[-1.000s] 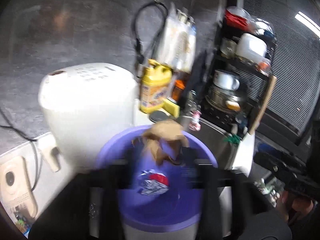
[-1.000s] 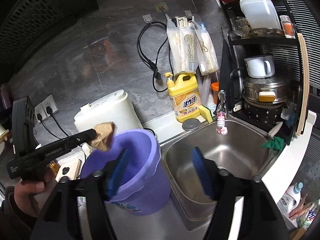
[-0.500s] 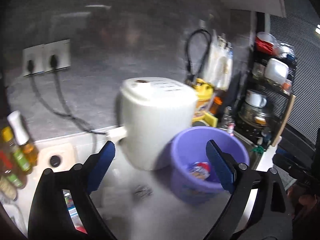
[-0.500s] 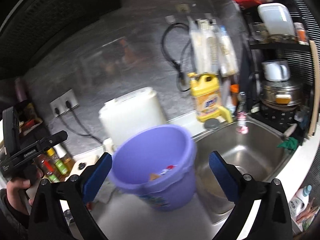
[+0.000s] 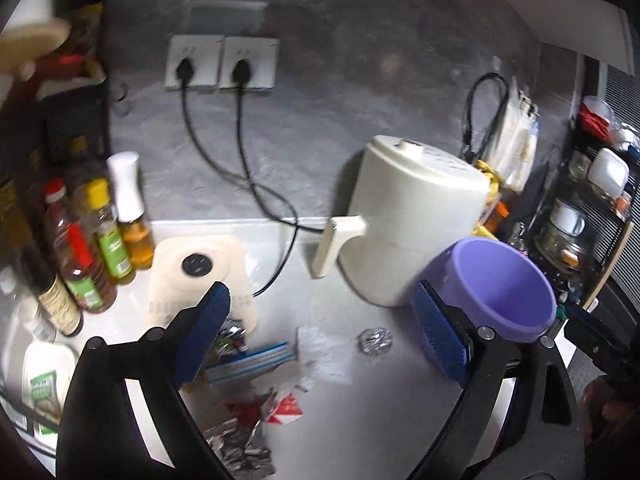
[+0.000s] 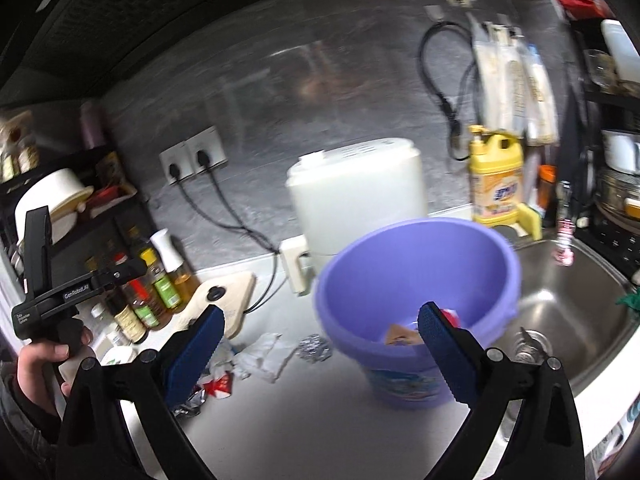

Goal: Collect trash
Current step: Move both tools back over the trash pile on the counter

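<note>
Hovering hand-held gripper [image 5: 322,332], seemingly agape

White appliance [image 5: 416,224], plugged sockets [image 5: 222,62], sauce bottles [image 5: 96,240], yellow detergent jug [image 6: 496,178] beside steel sink [image 6: 560,304].

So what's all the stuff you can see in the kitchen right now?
bucket: 1, purple, on the counter by the sink, some scraps inside
foil ball: 1, silver, on the counter left of the bucket
wrappers: a loose pile, white, red, blue and silver, on the counter
white appliance: 1, cream, behind the bucket
sauce bottles: several, brown and amber, far left
detergent bottle: 1, yellow, by the wall
sink: 1, steel, right of the bucket
wall sockets: 2, white, black plugs in
left gripper: 1, black with blue pads, open
right gripper: 1, black with blue pads, open
</note>
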